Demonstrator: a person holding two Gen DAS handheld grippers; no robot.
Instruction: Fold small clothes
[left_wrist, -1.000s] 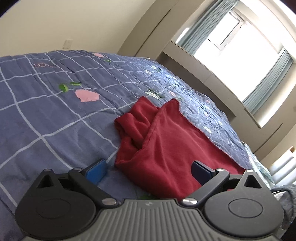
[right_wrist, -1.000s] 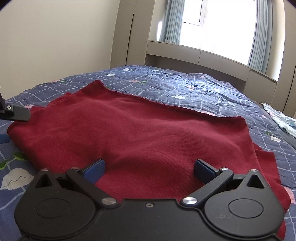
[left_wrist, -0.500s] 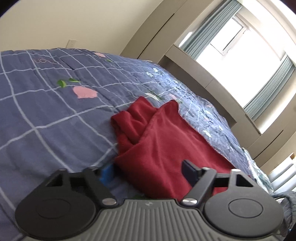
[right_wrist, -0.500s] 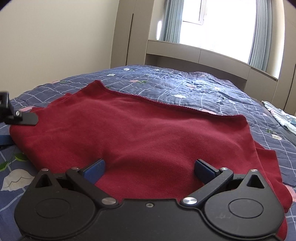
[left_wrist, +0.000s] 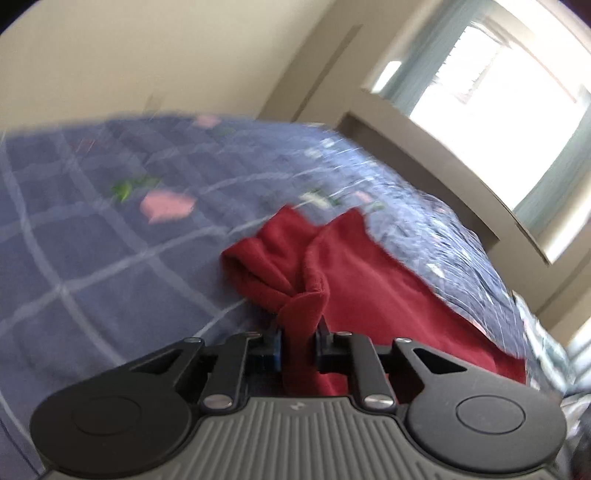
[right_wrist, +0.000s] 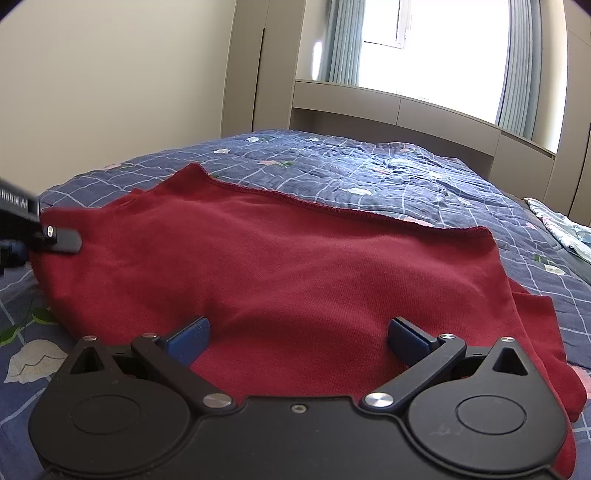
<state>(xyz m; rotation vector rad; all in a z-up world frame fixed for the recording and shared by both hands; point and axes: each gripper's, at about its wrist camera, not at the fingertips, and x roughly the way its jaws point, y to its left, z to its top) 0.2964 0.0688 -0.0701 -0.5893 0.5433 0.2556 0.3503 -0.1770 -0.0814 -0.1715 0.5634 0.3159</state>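
1. Red garment: lies spread on the blue checked quilt, its far hem running straight across the bedcover. The right portion shows a second layer protruding beneath the top one.
2. Left gripper: jaws drawn nearly together, clamped on a bunched corner of the red garment. The pinched fabric rises in a twisted fold directly ahead of the fingertips.
3. Left wrist view is motion-blurred; the quilt pattern is smeared and fine detail cannot be read.
4. Beyond the pinched corner, a rolled sleeve-like section of the garment lies on the quilt, with the flat body extending to the right.
5. Right gripper: jaws wide apart, holding nothing. Both blue pads sit low over the near part of the garment; whether they touch the cloth cannot be determined.
6. In the right wrist view, the left gripper appears at the left edge, at the garment's left corner.
7. Surroundings: beige wall, built-in ledge behind the bed, window with curtains, and a pale patterned cloth at the quilt's right edge.
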